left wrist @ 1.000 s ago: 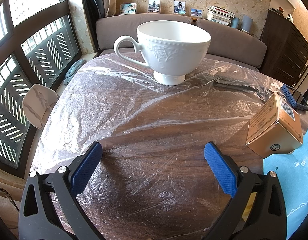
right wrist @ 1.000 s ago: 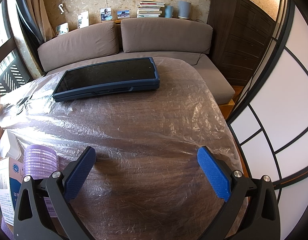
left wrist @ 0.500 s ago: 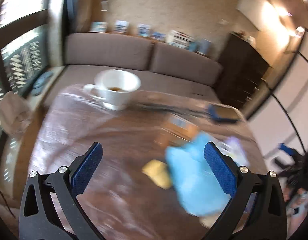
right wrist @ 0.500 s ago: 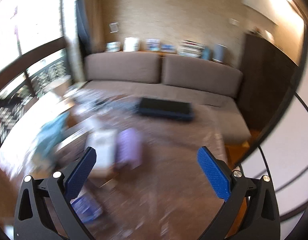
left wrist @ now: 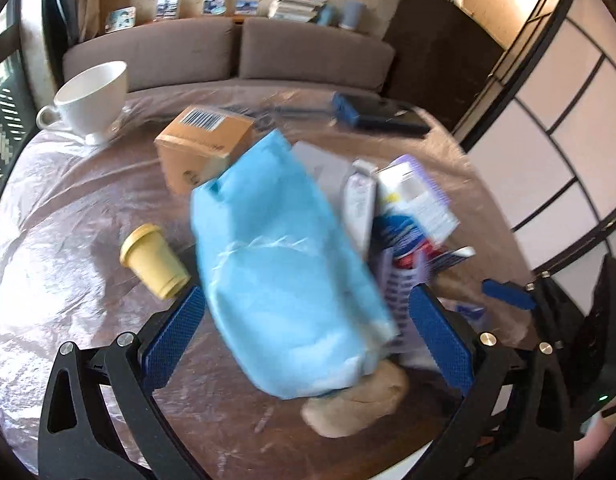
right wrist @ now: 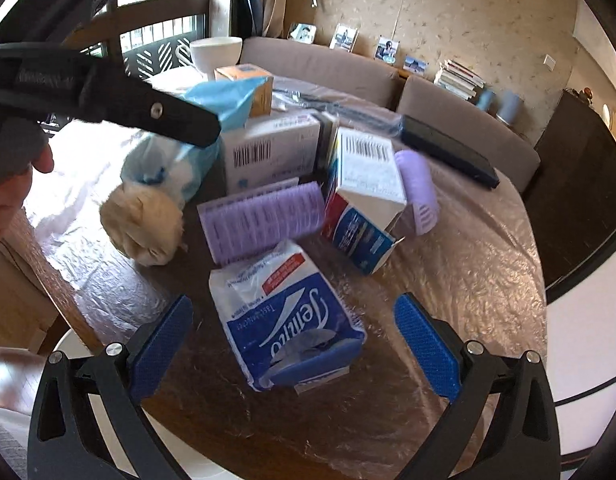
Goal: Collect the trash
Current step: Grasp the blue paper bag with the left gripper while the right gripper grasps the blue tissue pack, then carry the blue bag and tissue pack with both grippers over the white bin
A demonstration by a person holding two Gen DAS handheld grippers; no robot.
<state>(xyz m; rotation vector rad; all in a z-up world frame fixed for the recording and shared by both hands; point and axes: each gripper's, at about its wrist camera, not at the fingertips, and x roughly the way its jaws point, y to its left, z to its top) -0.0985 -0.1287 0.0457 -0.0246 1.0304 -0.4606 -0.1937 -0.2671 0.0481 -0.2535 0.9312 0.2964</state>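
Note:
A light blue bag lies on the plastic-covered table, right in front of my open left gripper; it also shows in the right wrist view. A crumpled tan paper ball lies below the bag, also seen in the right wrist view. A blue-and-white tissue pack lies between the fingers of my open right gripper, untouched. Beyond it lie purple rollers, a white-and-blue carton and a white box.
A yellow pot, a brown box and a white cup are on the left of the table. A dark tablet lies at the far side. The left gripper's body crosses the right wrist view. A sofa stands behind.
Both grippers have pulled back and swung toward the table's middle: the trash pile is now in view in both cameras. Both stay open.

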